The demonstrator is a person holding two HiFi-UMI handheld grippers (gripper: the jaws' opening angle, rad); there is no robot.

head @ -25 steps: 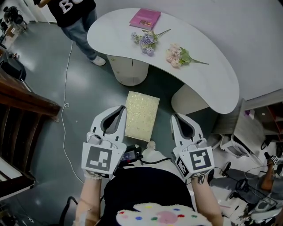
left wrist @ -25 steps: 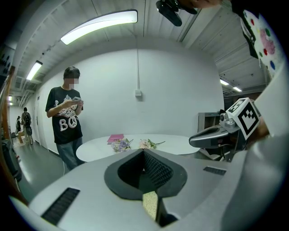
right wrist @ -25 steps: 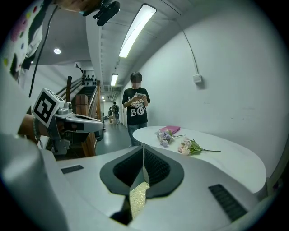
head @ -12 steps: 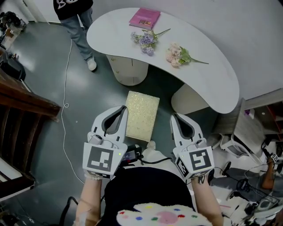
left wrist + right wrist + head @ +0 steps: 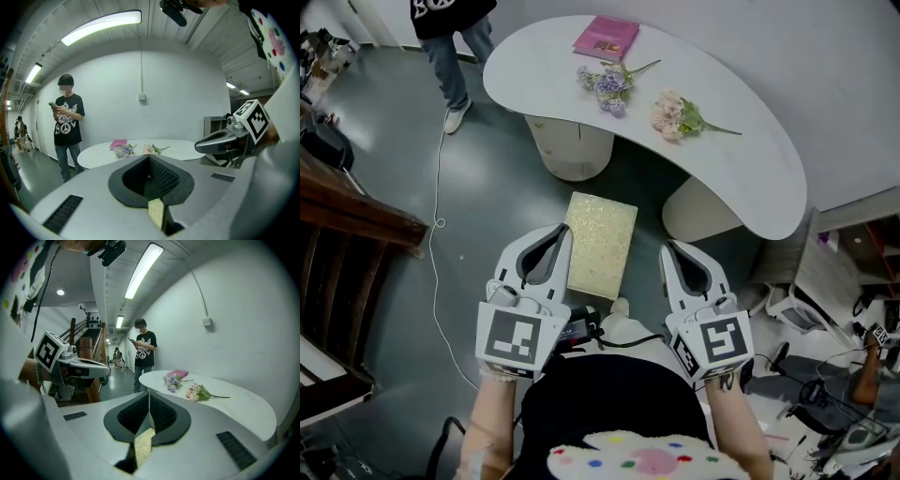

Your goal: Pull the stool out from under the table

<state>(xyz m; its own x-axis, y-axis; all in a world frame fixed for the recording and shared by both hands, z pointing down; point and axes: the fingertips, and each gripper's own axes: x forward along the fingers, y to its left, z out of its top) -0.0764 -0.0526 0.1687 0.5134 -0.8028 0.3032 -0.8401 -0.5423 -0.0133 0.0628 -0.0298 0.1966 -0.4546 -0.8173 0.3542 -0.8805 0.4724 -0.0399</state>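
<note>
Both your grippers are shut, with nothing in either. The left gripper (image 5: 557,230) is just beside the stool's left long side. The right gripper (image 5: 669,249) is off the stool's right side, with a gap. The stool (image 5: 600,246) stands on the floor between them, clear of the table's near edge. It has a rectangular glitter-gold top. Its long axis runs from you toward the table, far end skewed slightly right, pointing between the two pedestals. On the white table (image 5: 750,178): pink flowers (image 5: 675,117), then purple flowers (image 5: 612,84), then a pink book (image 5: 607,39) at the far edge. A person (image 5: 450,37) stands past the table's left end.
</note>
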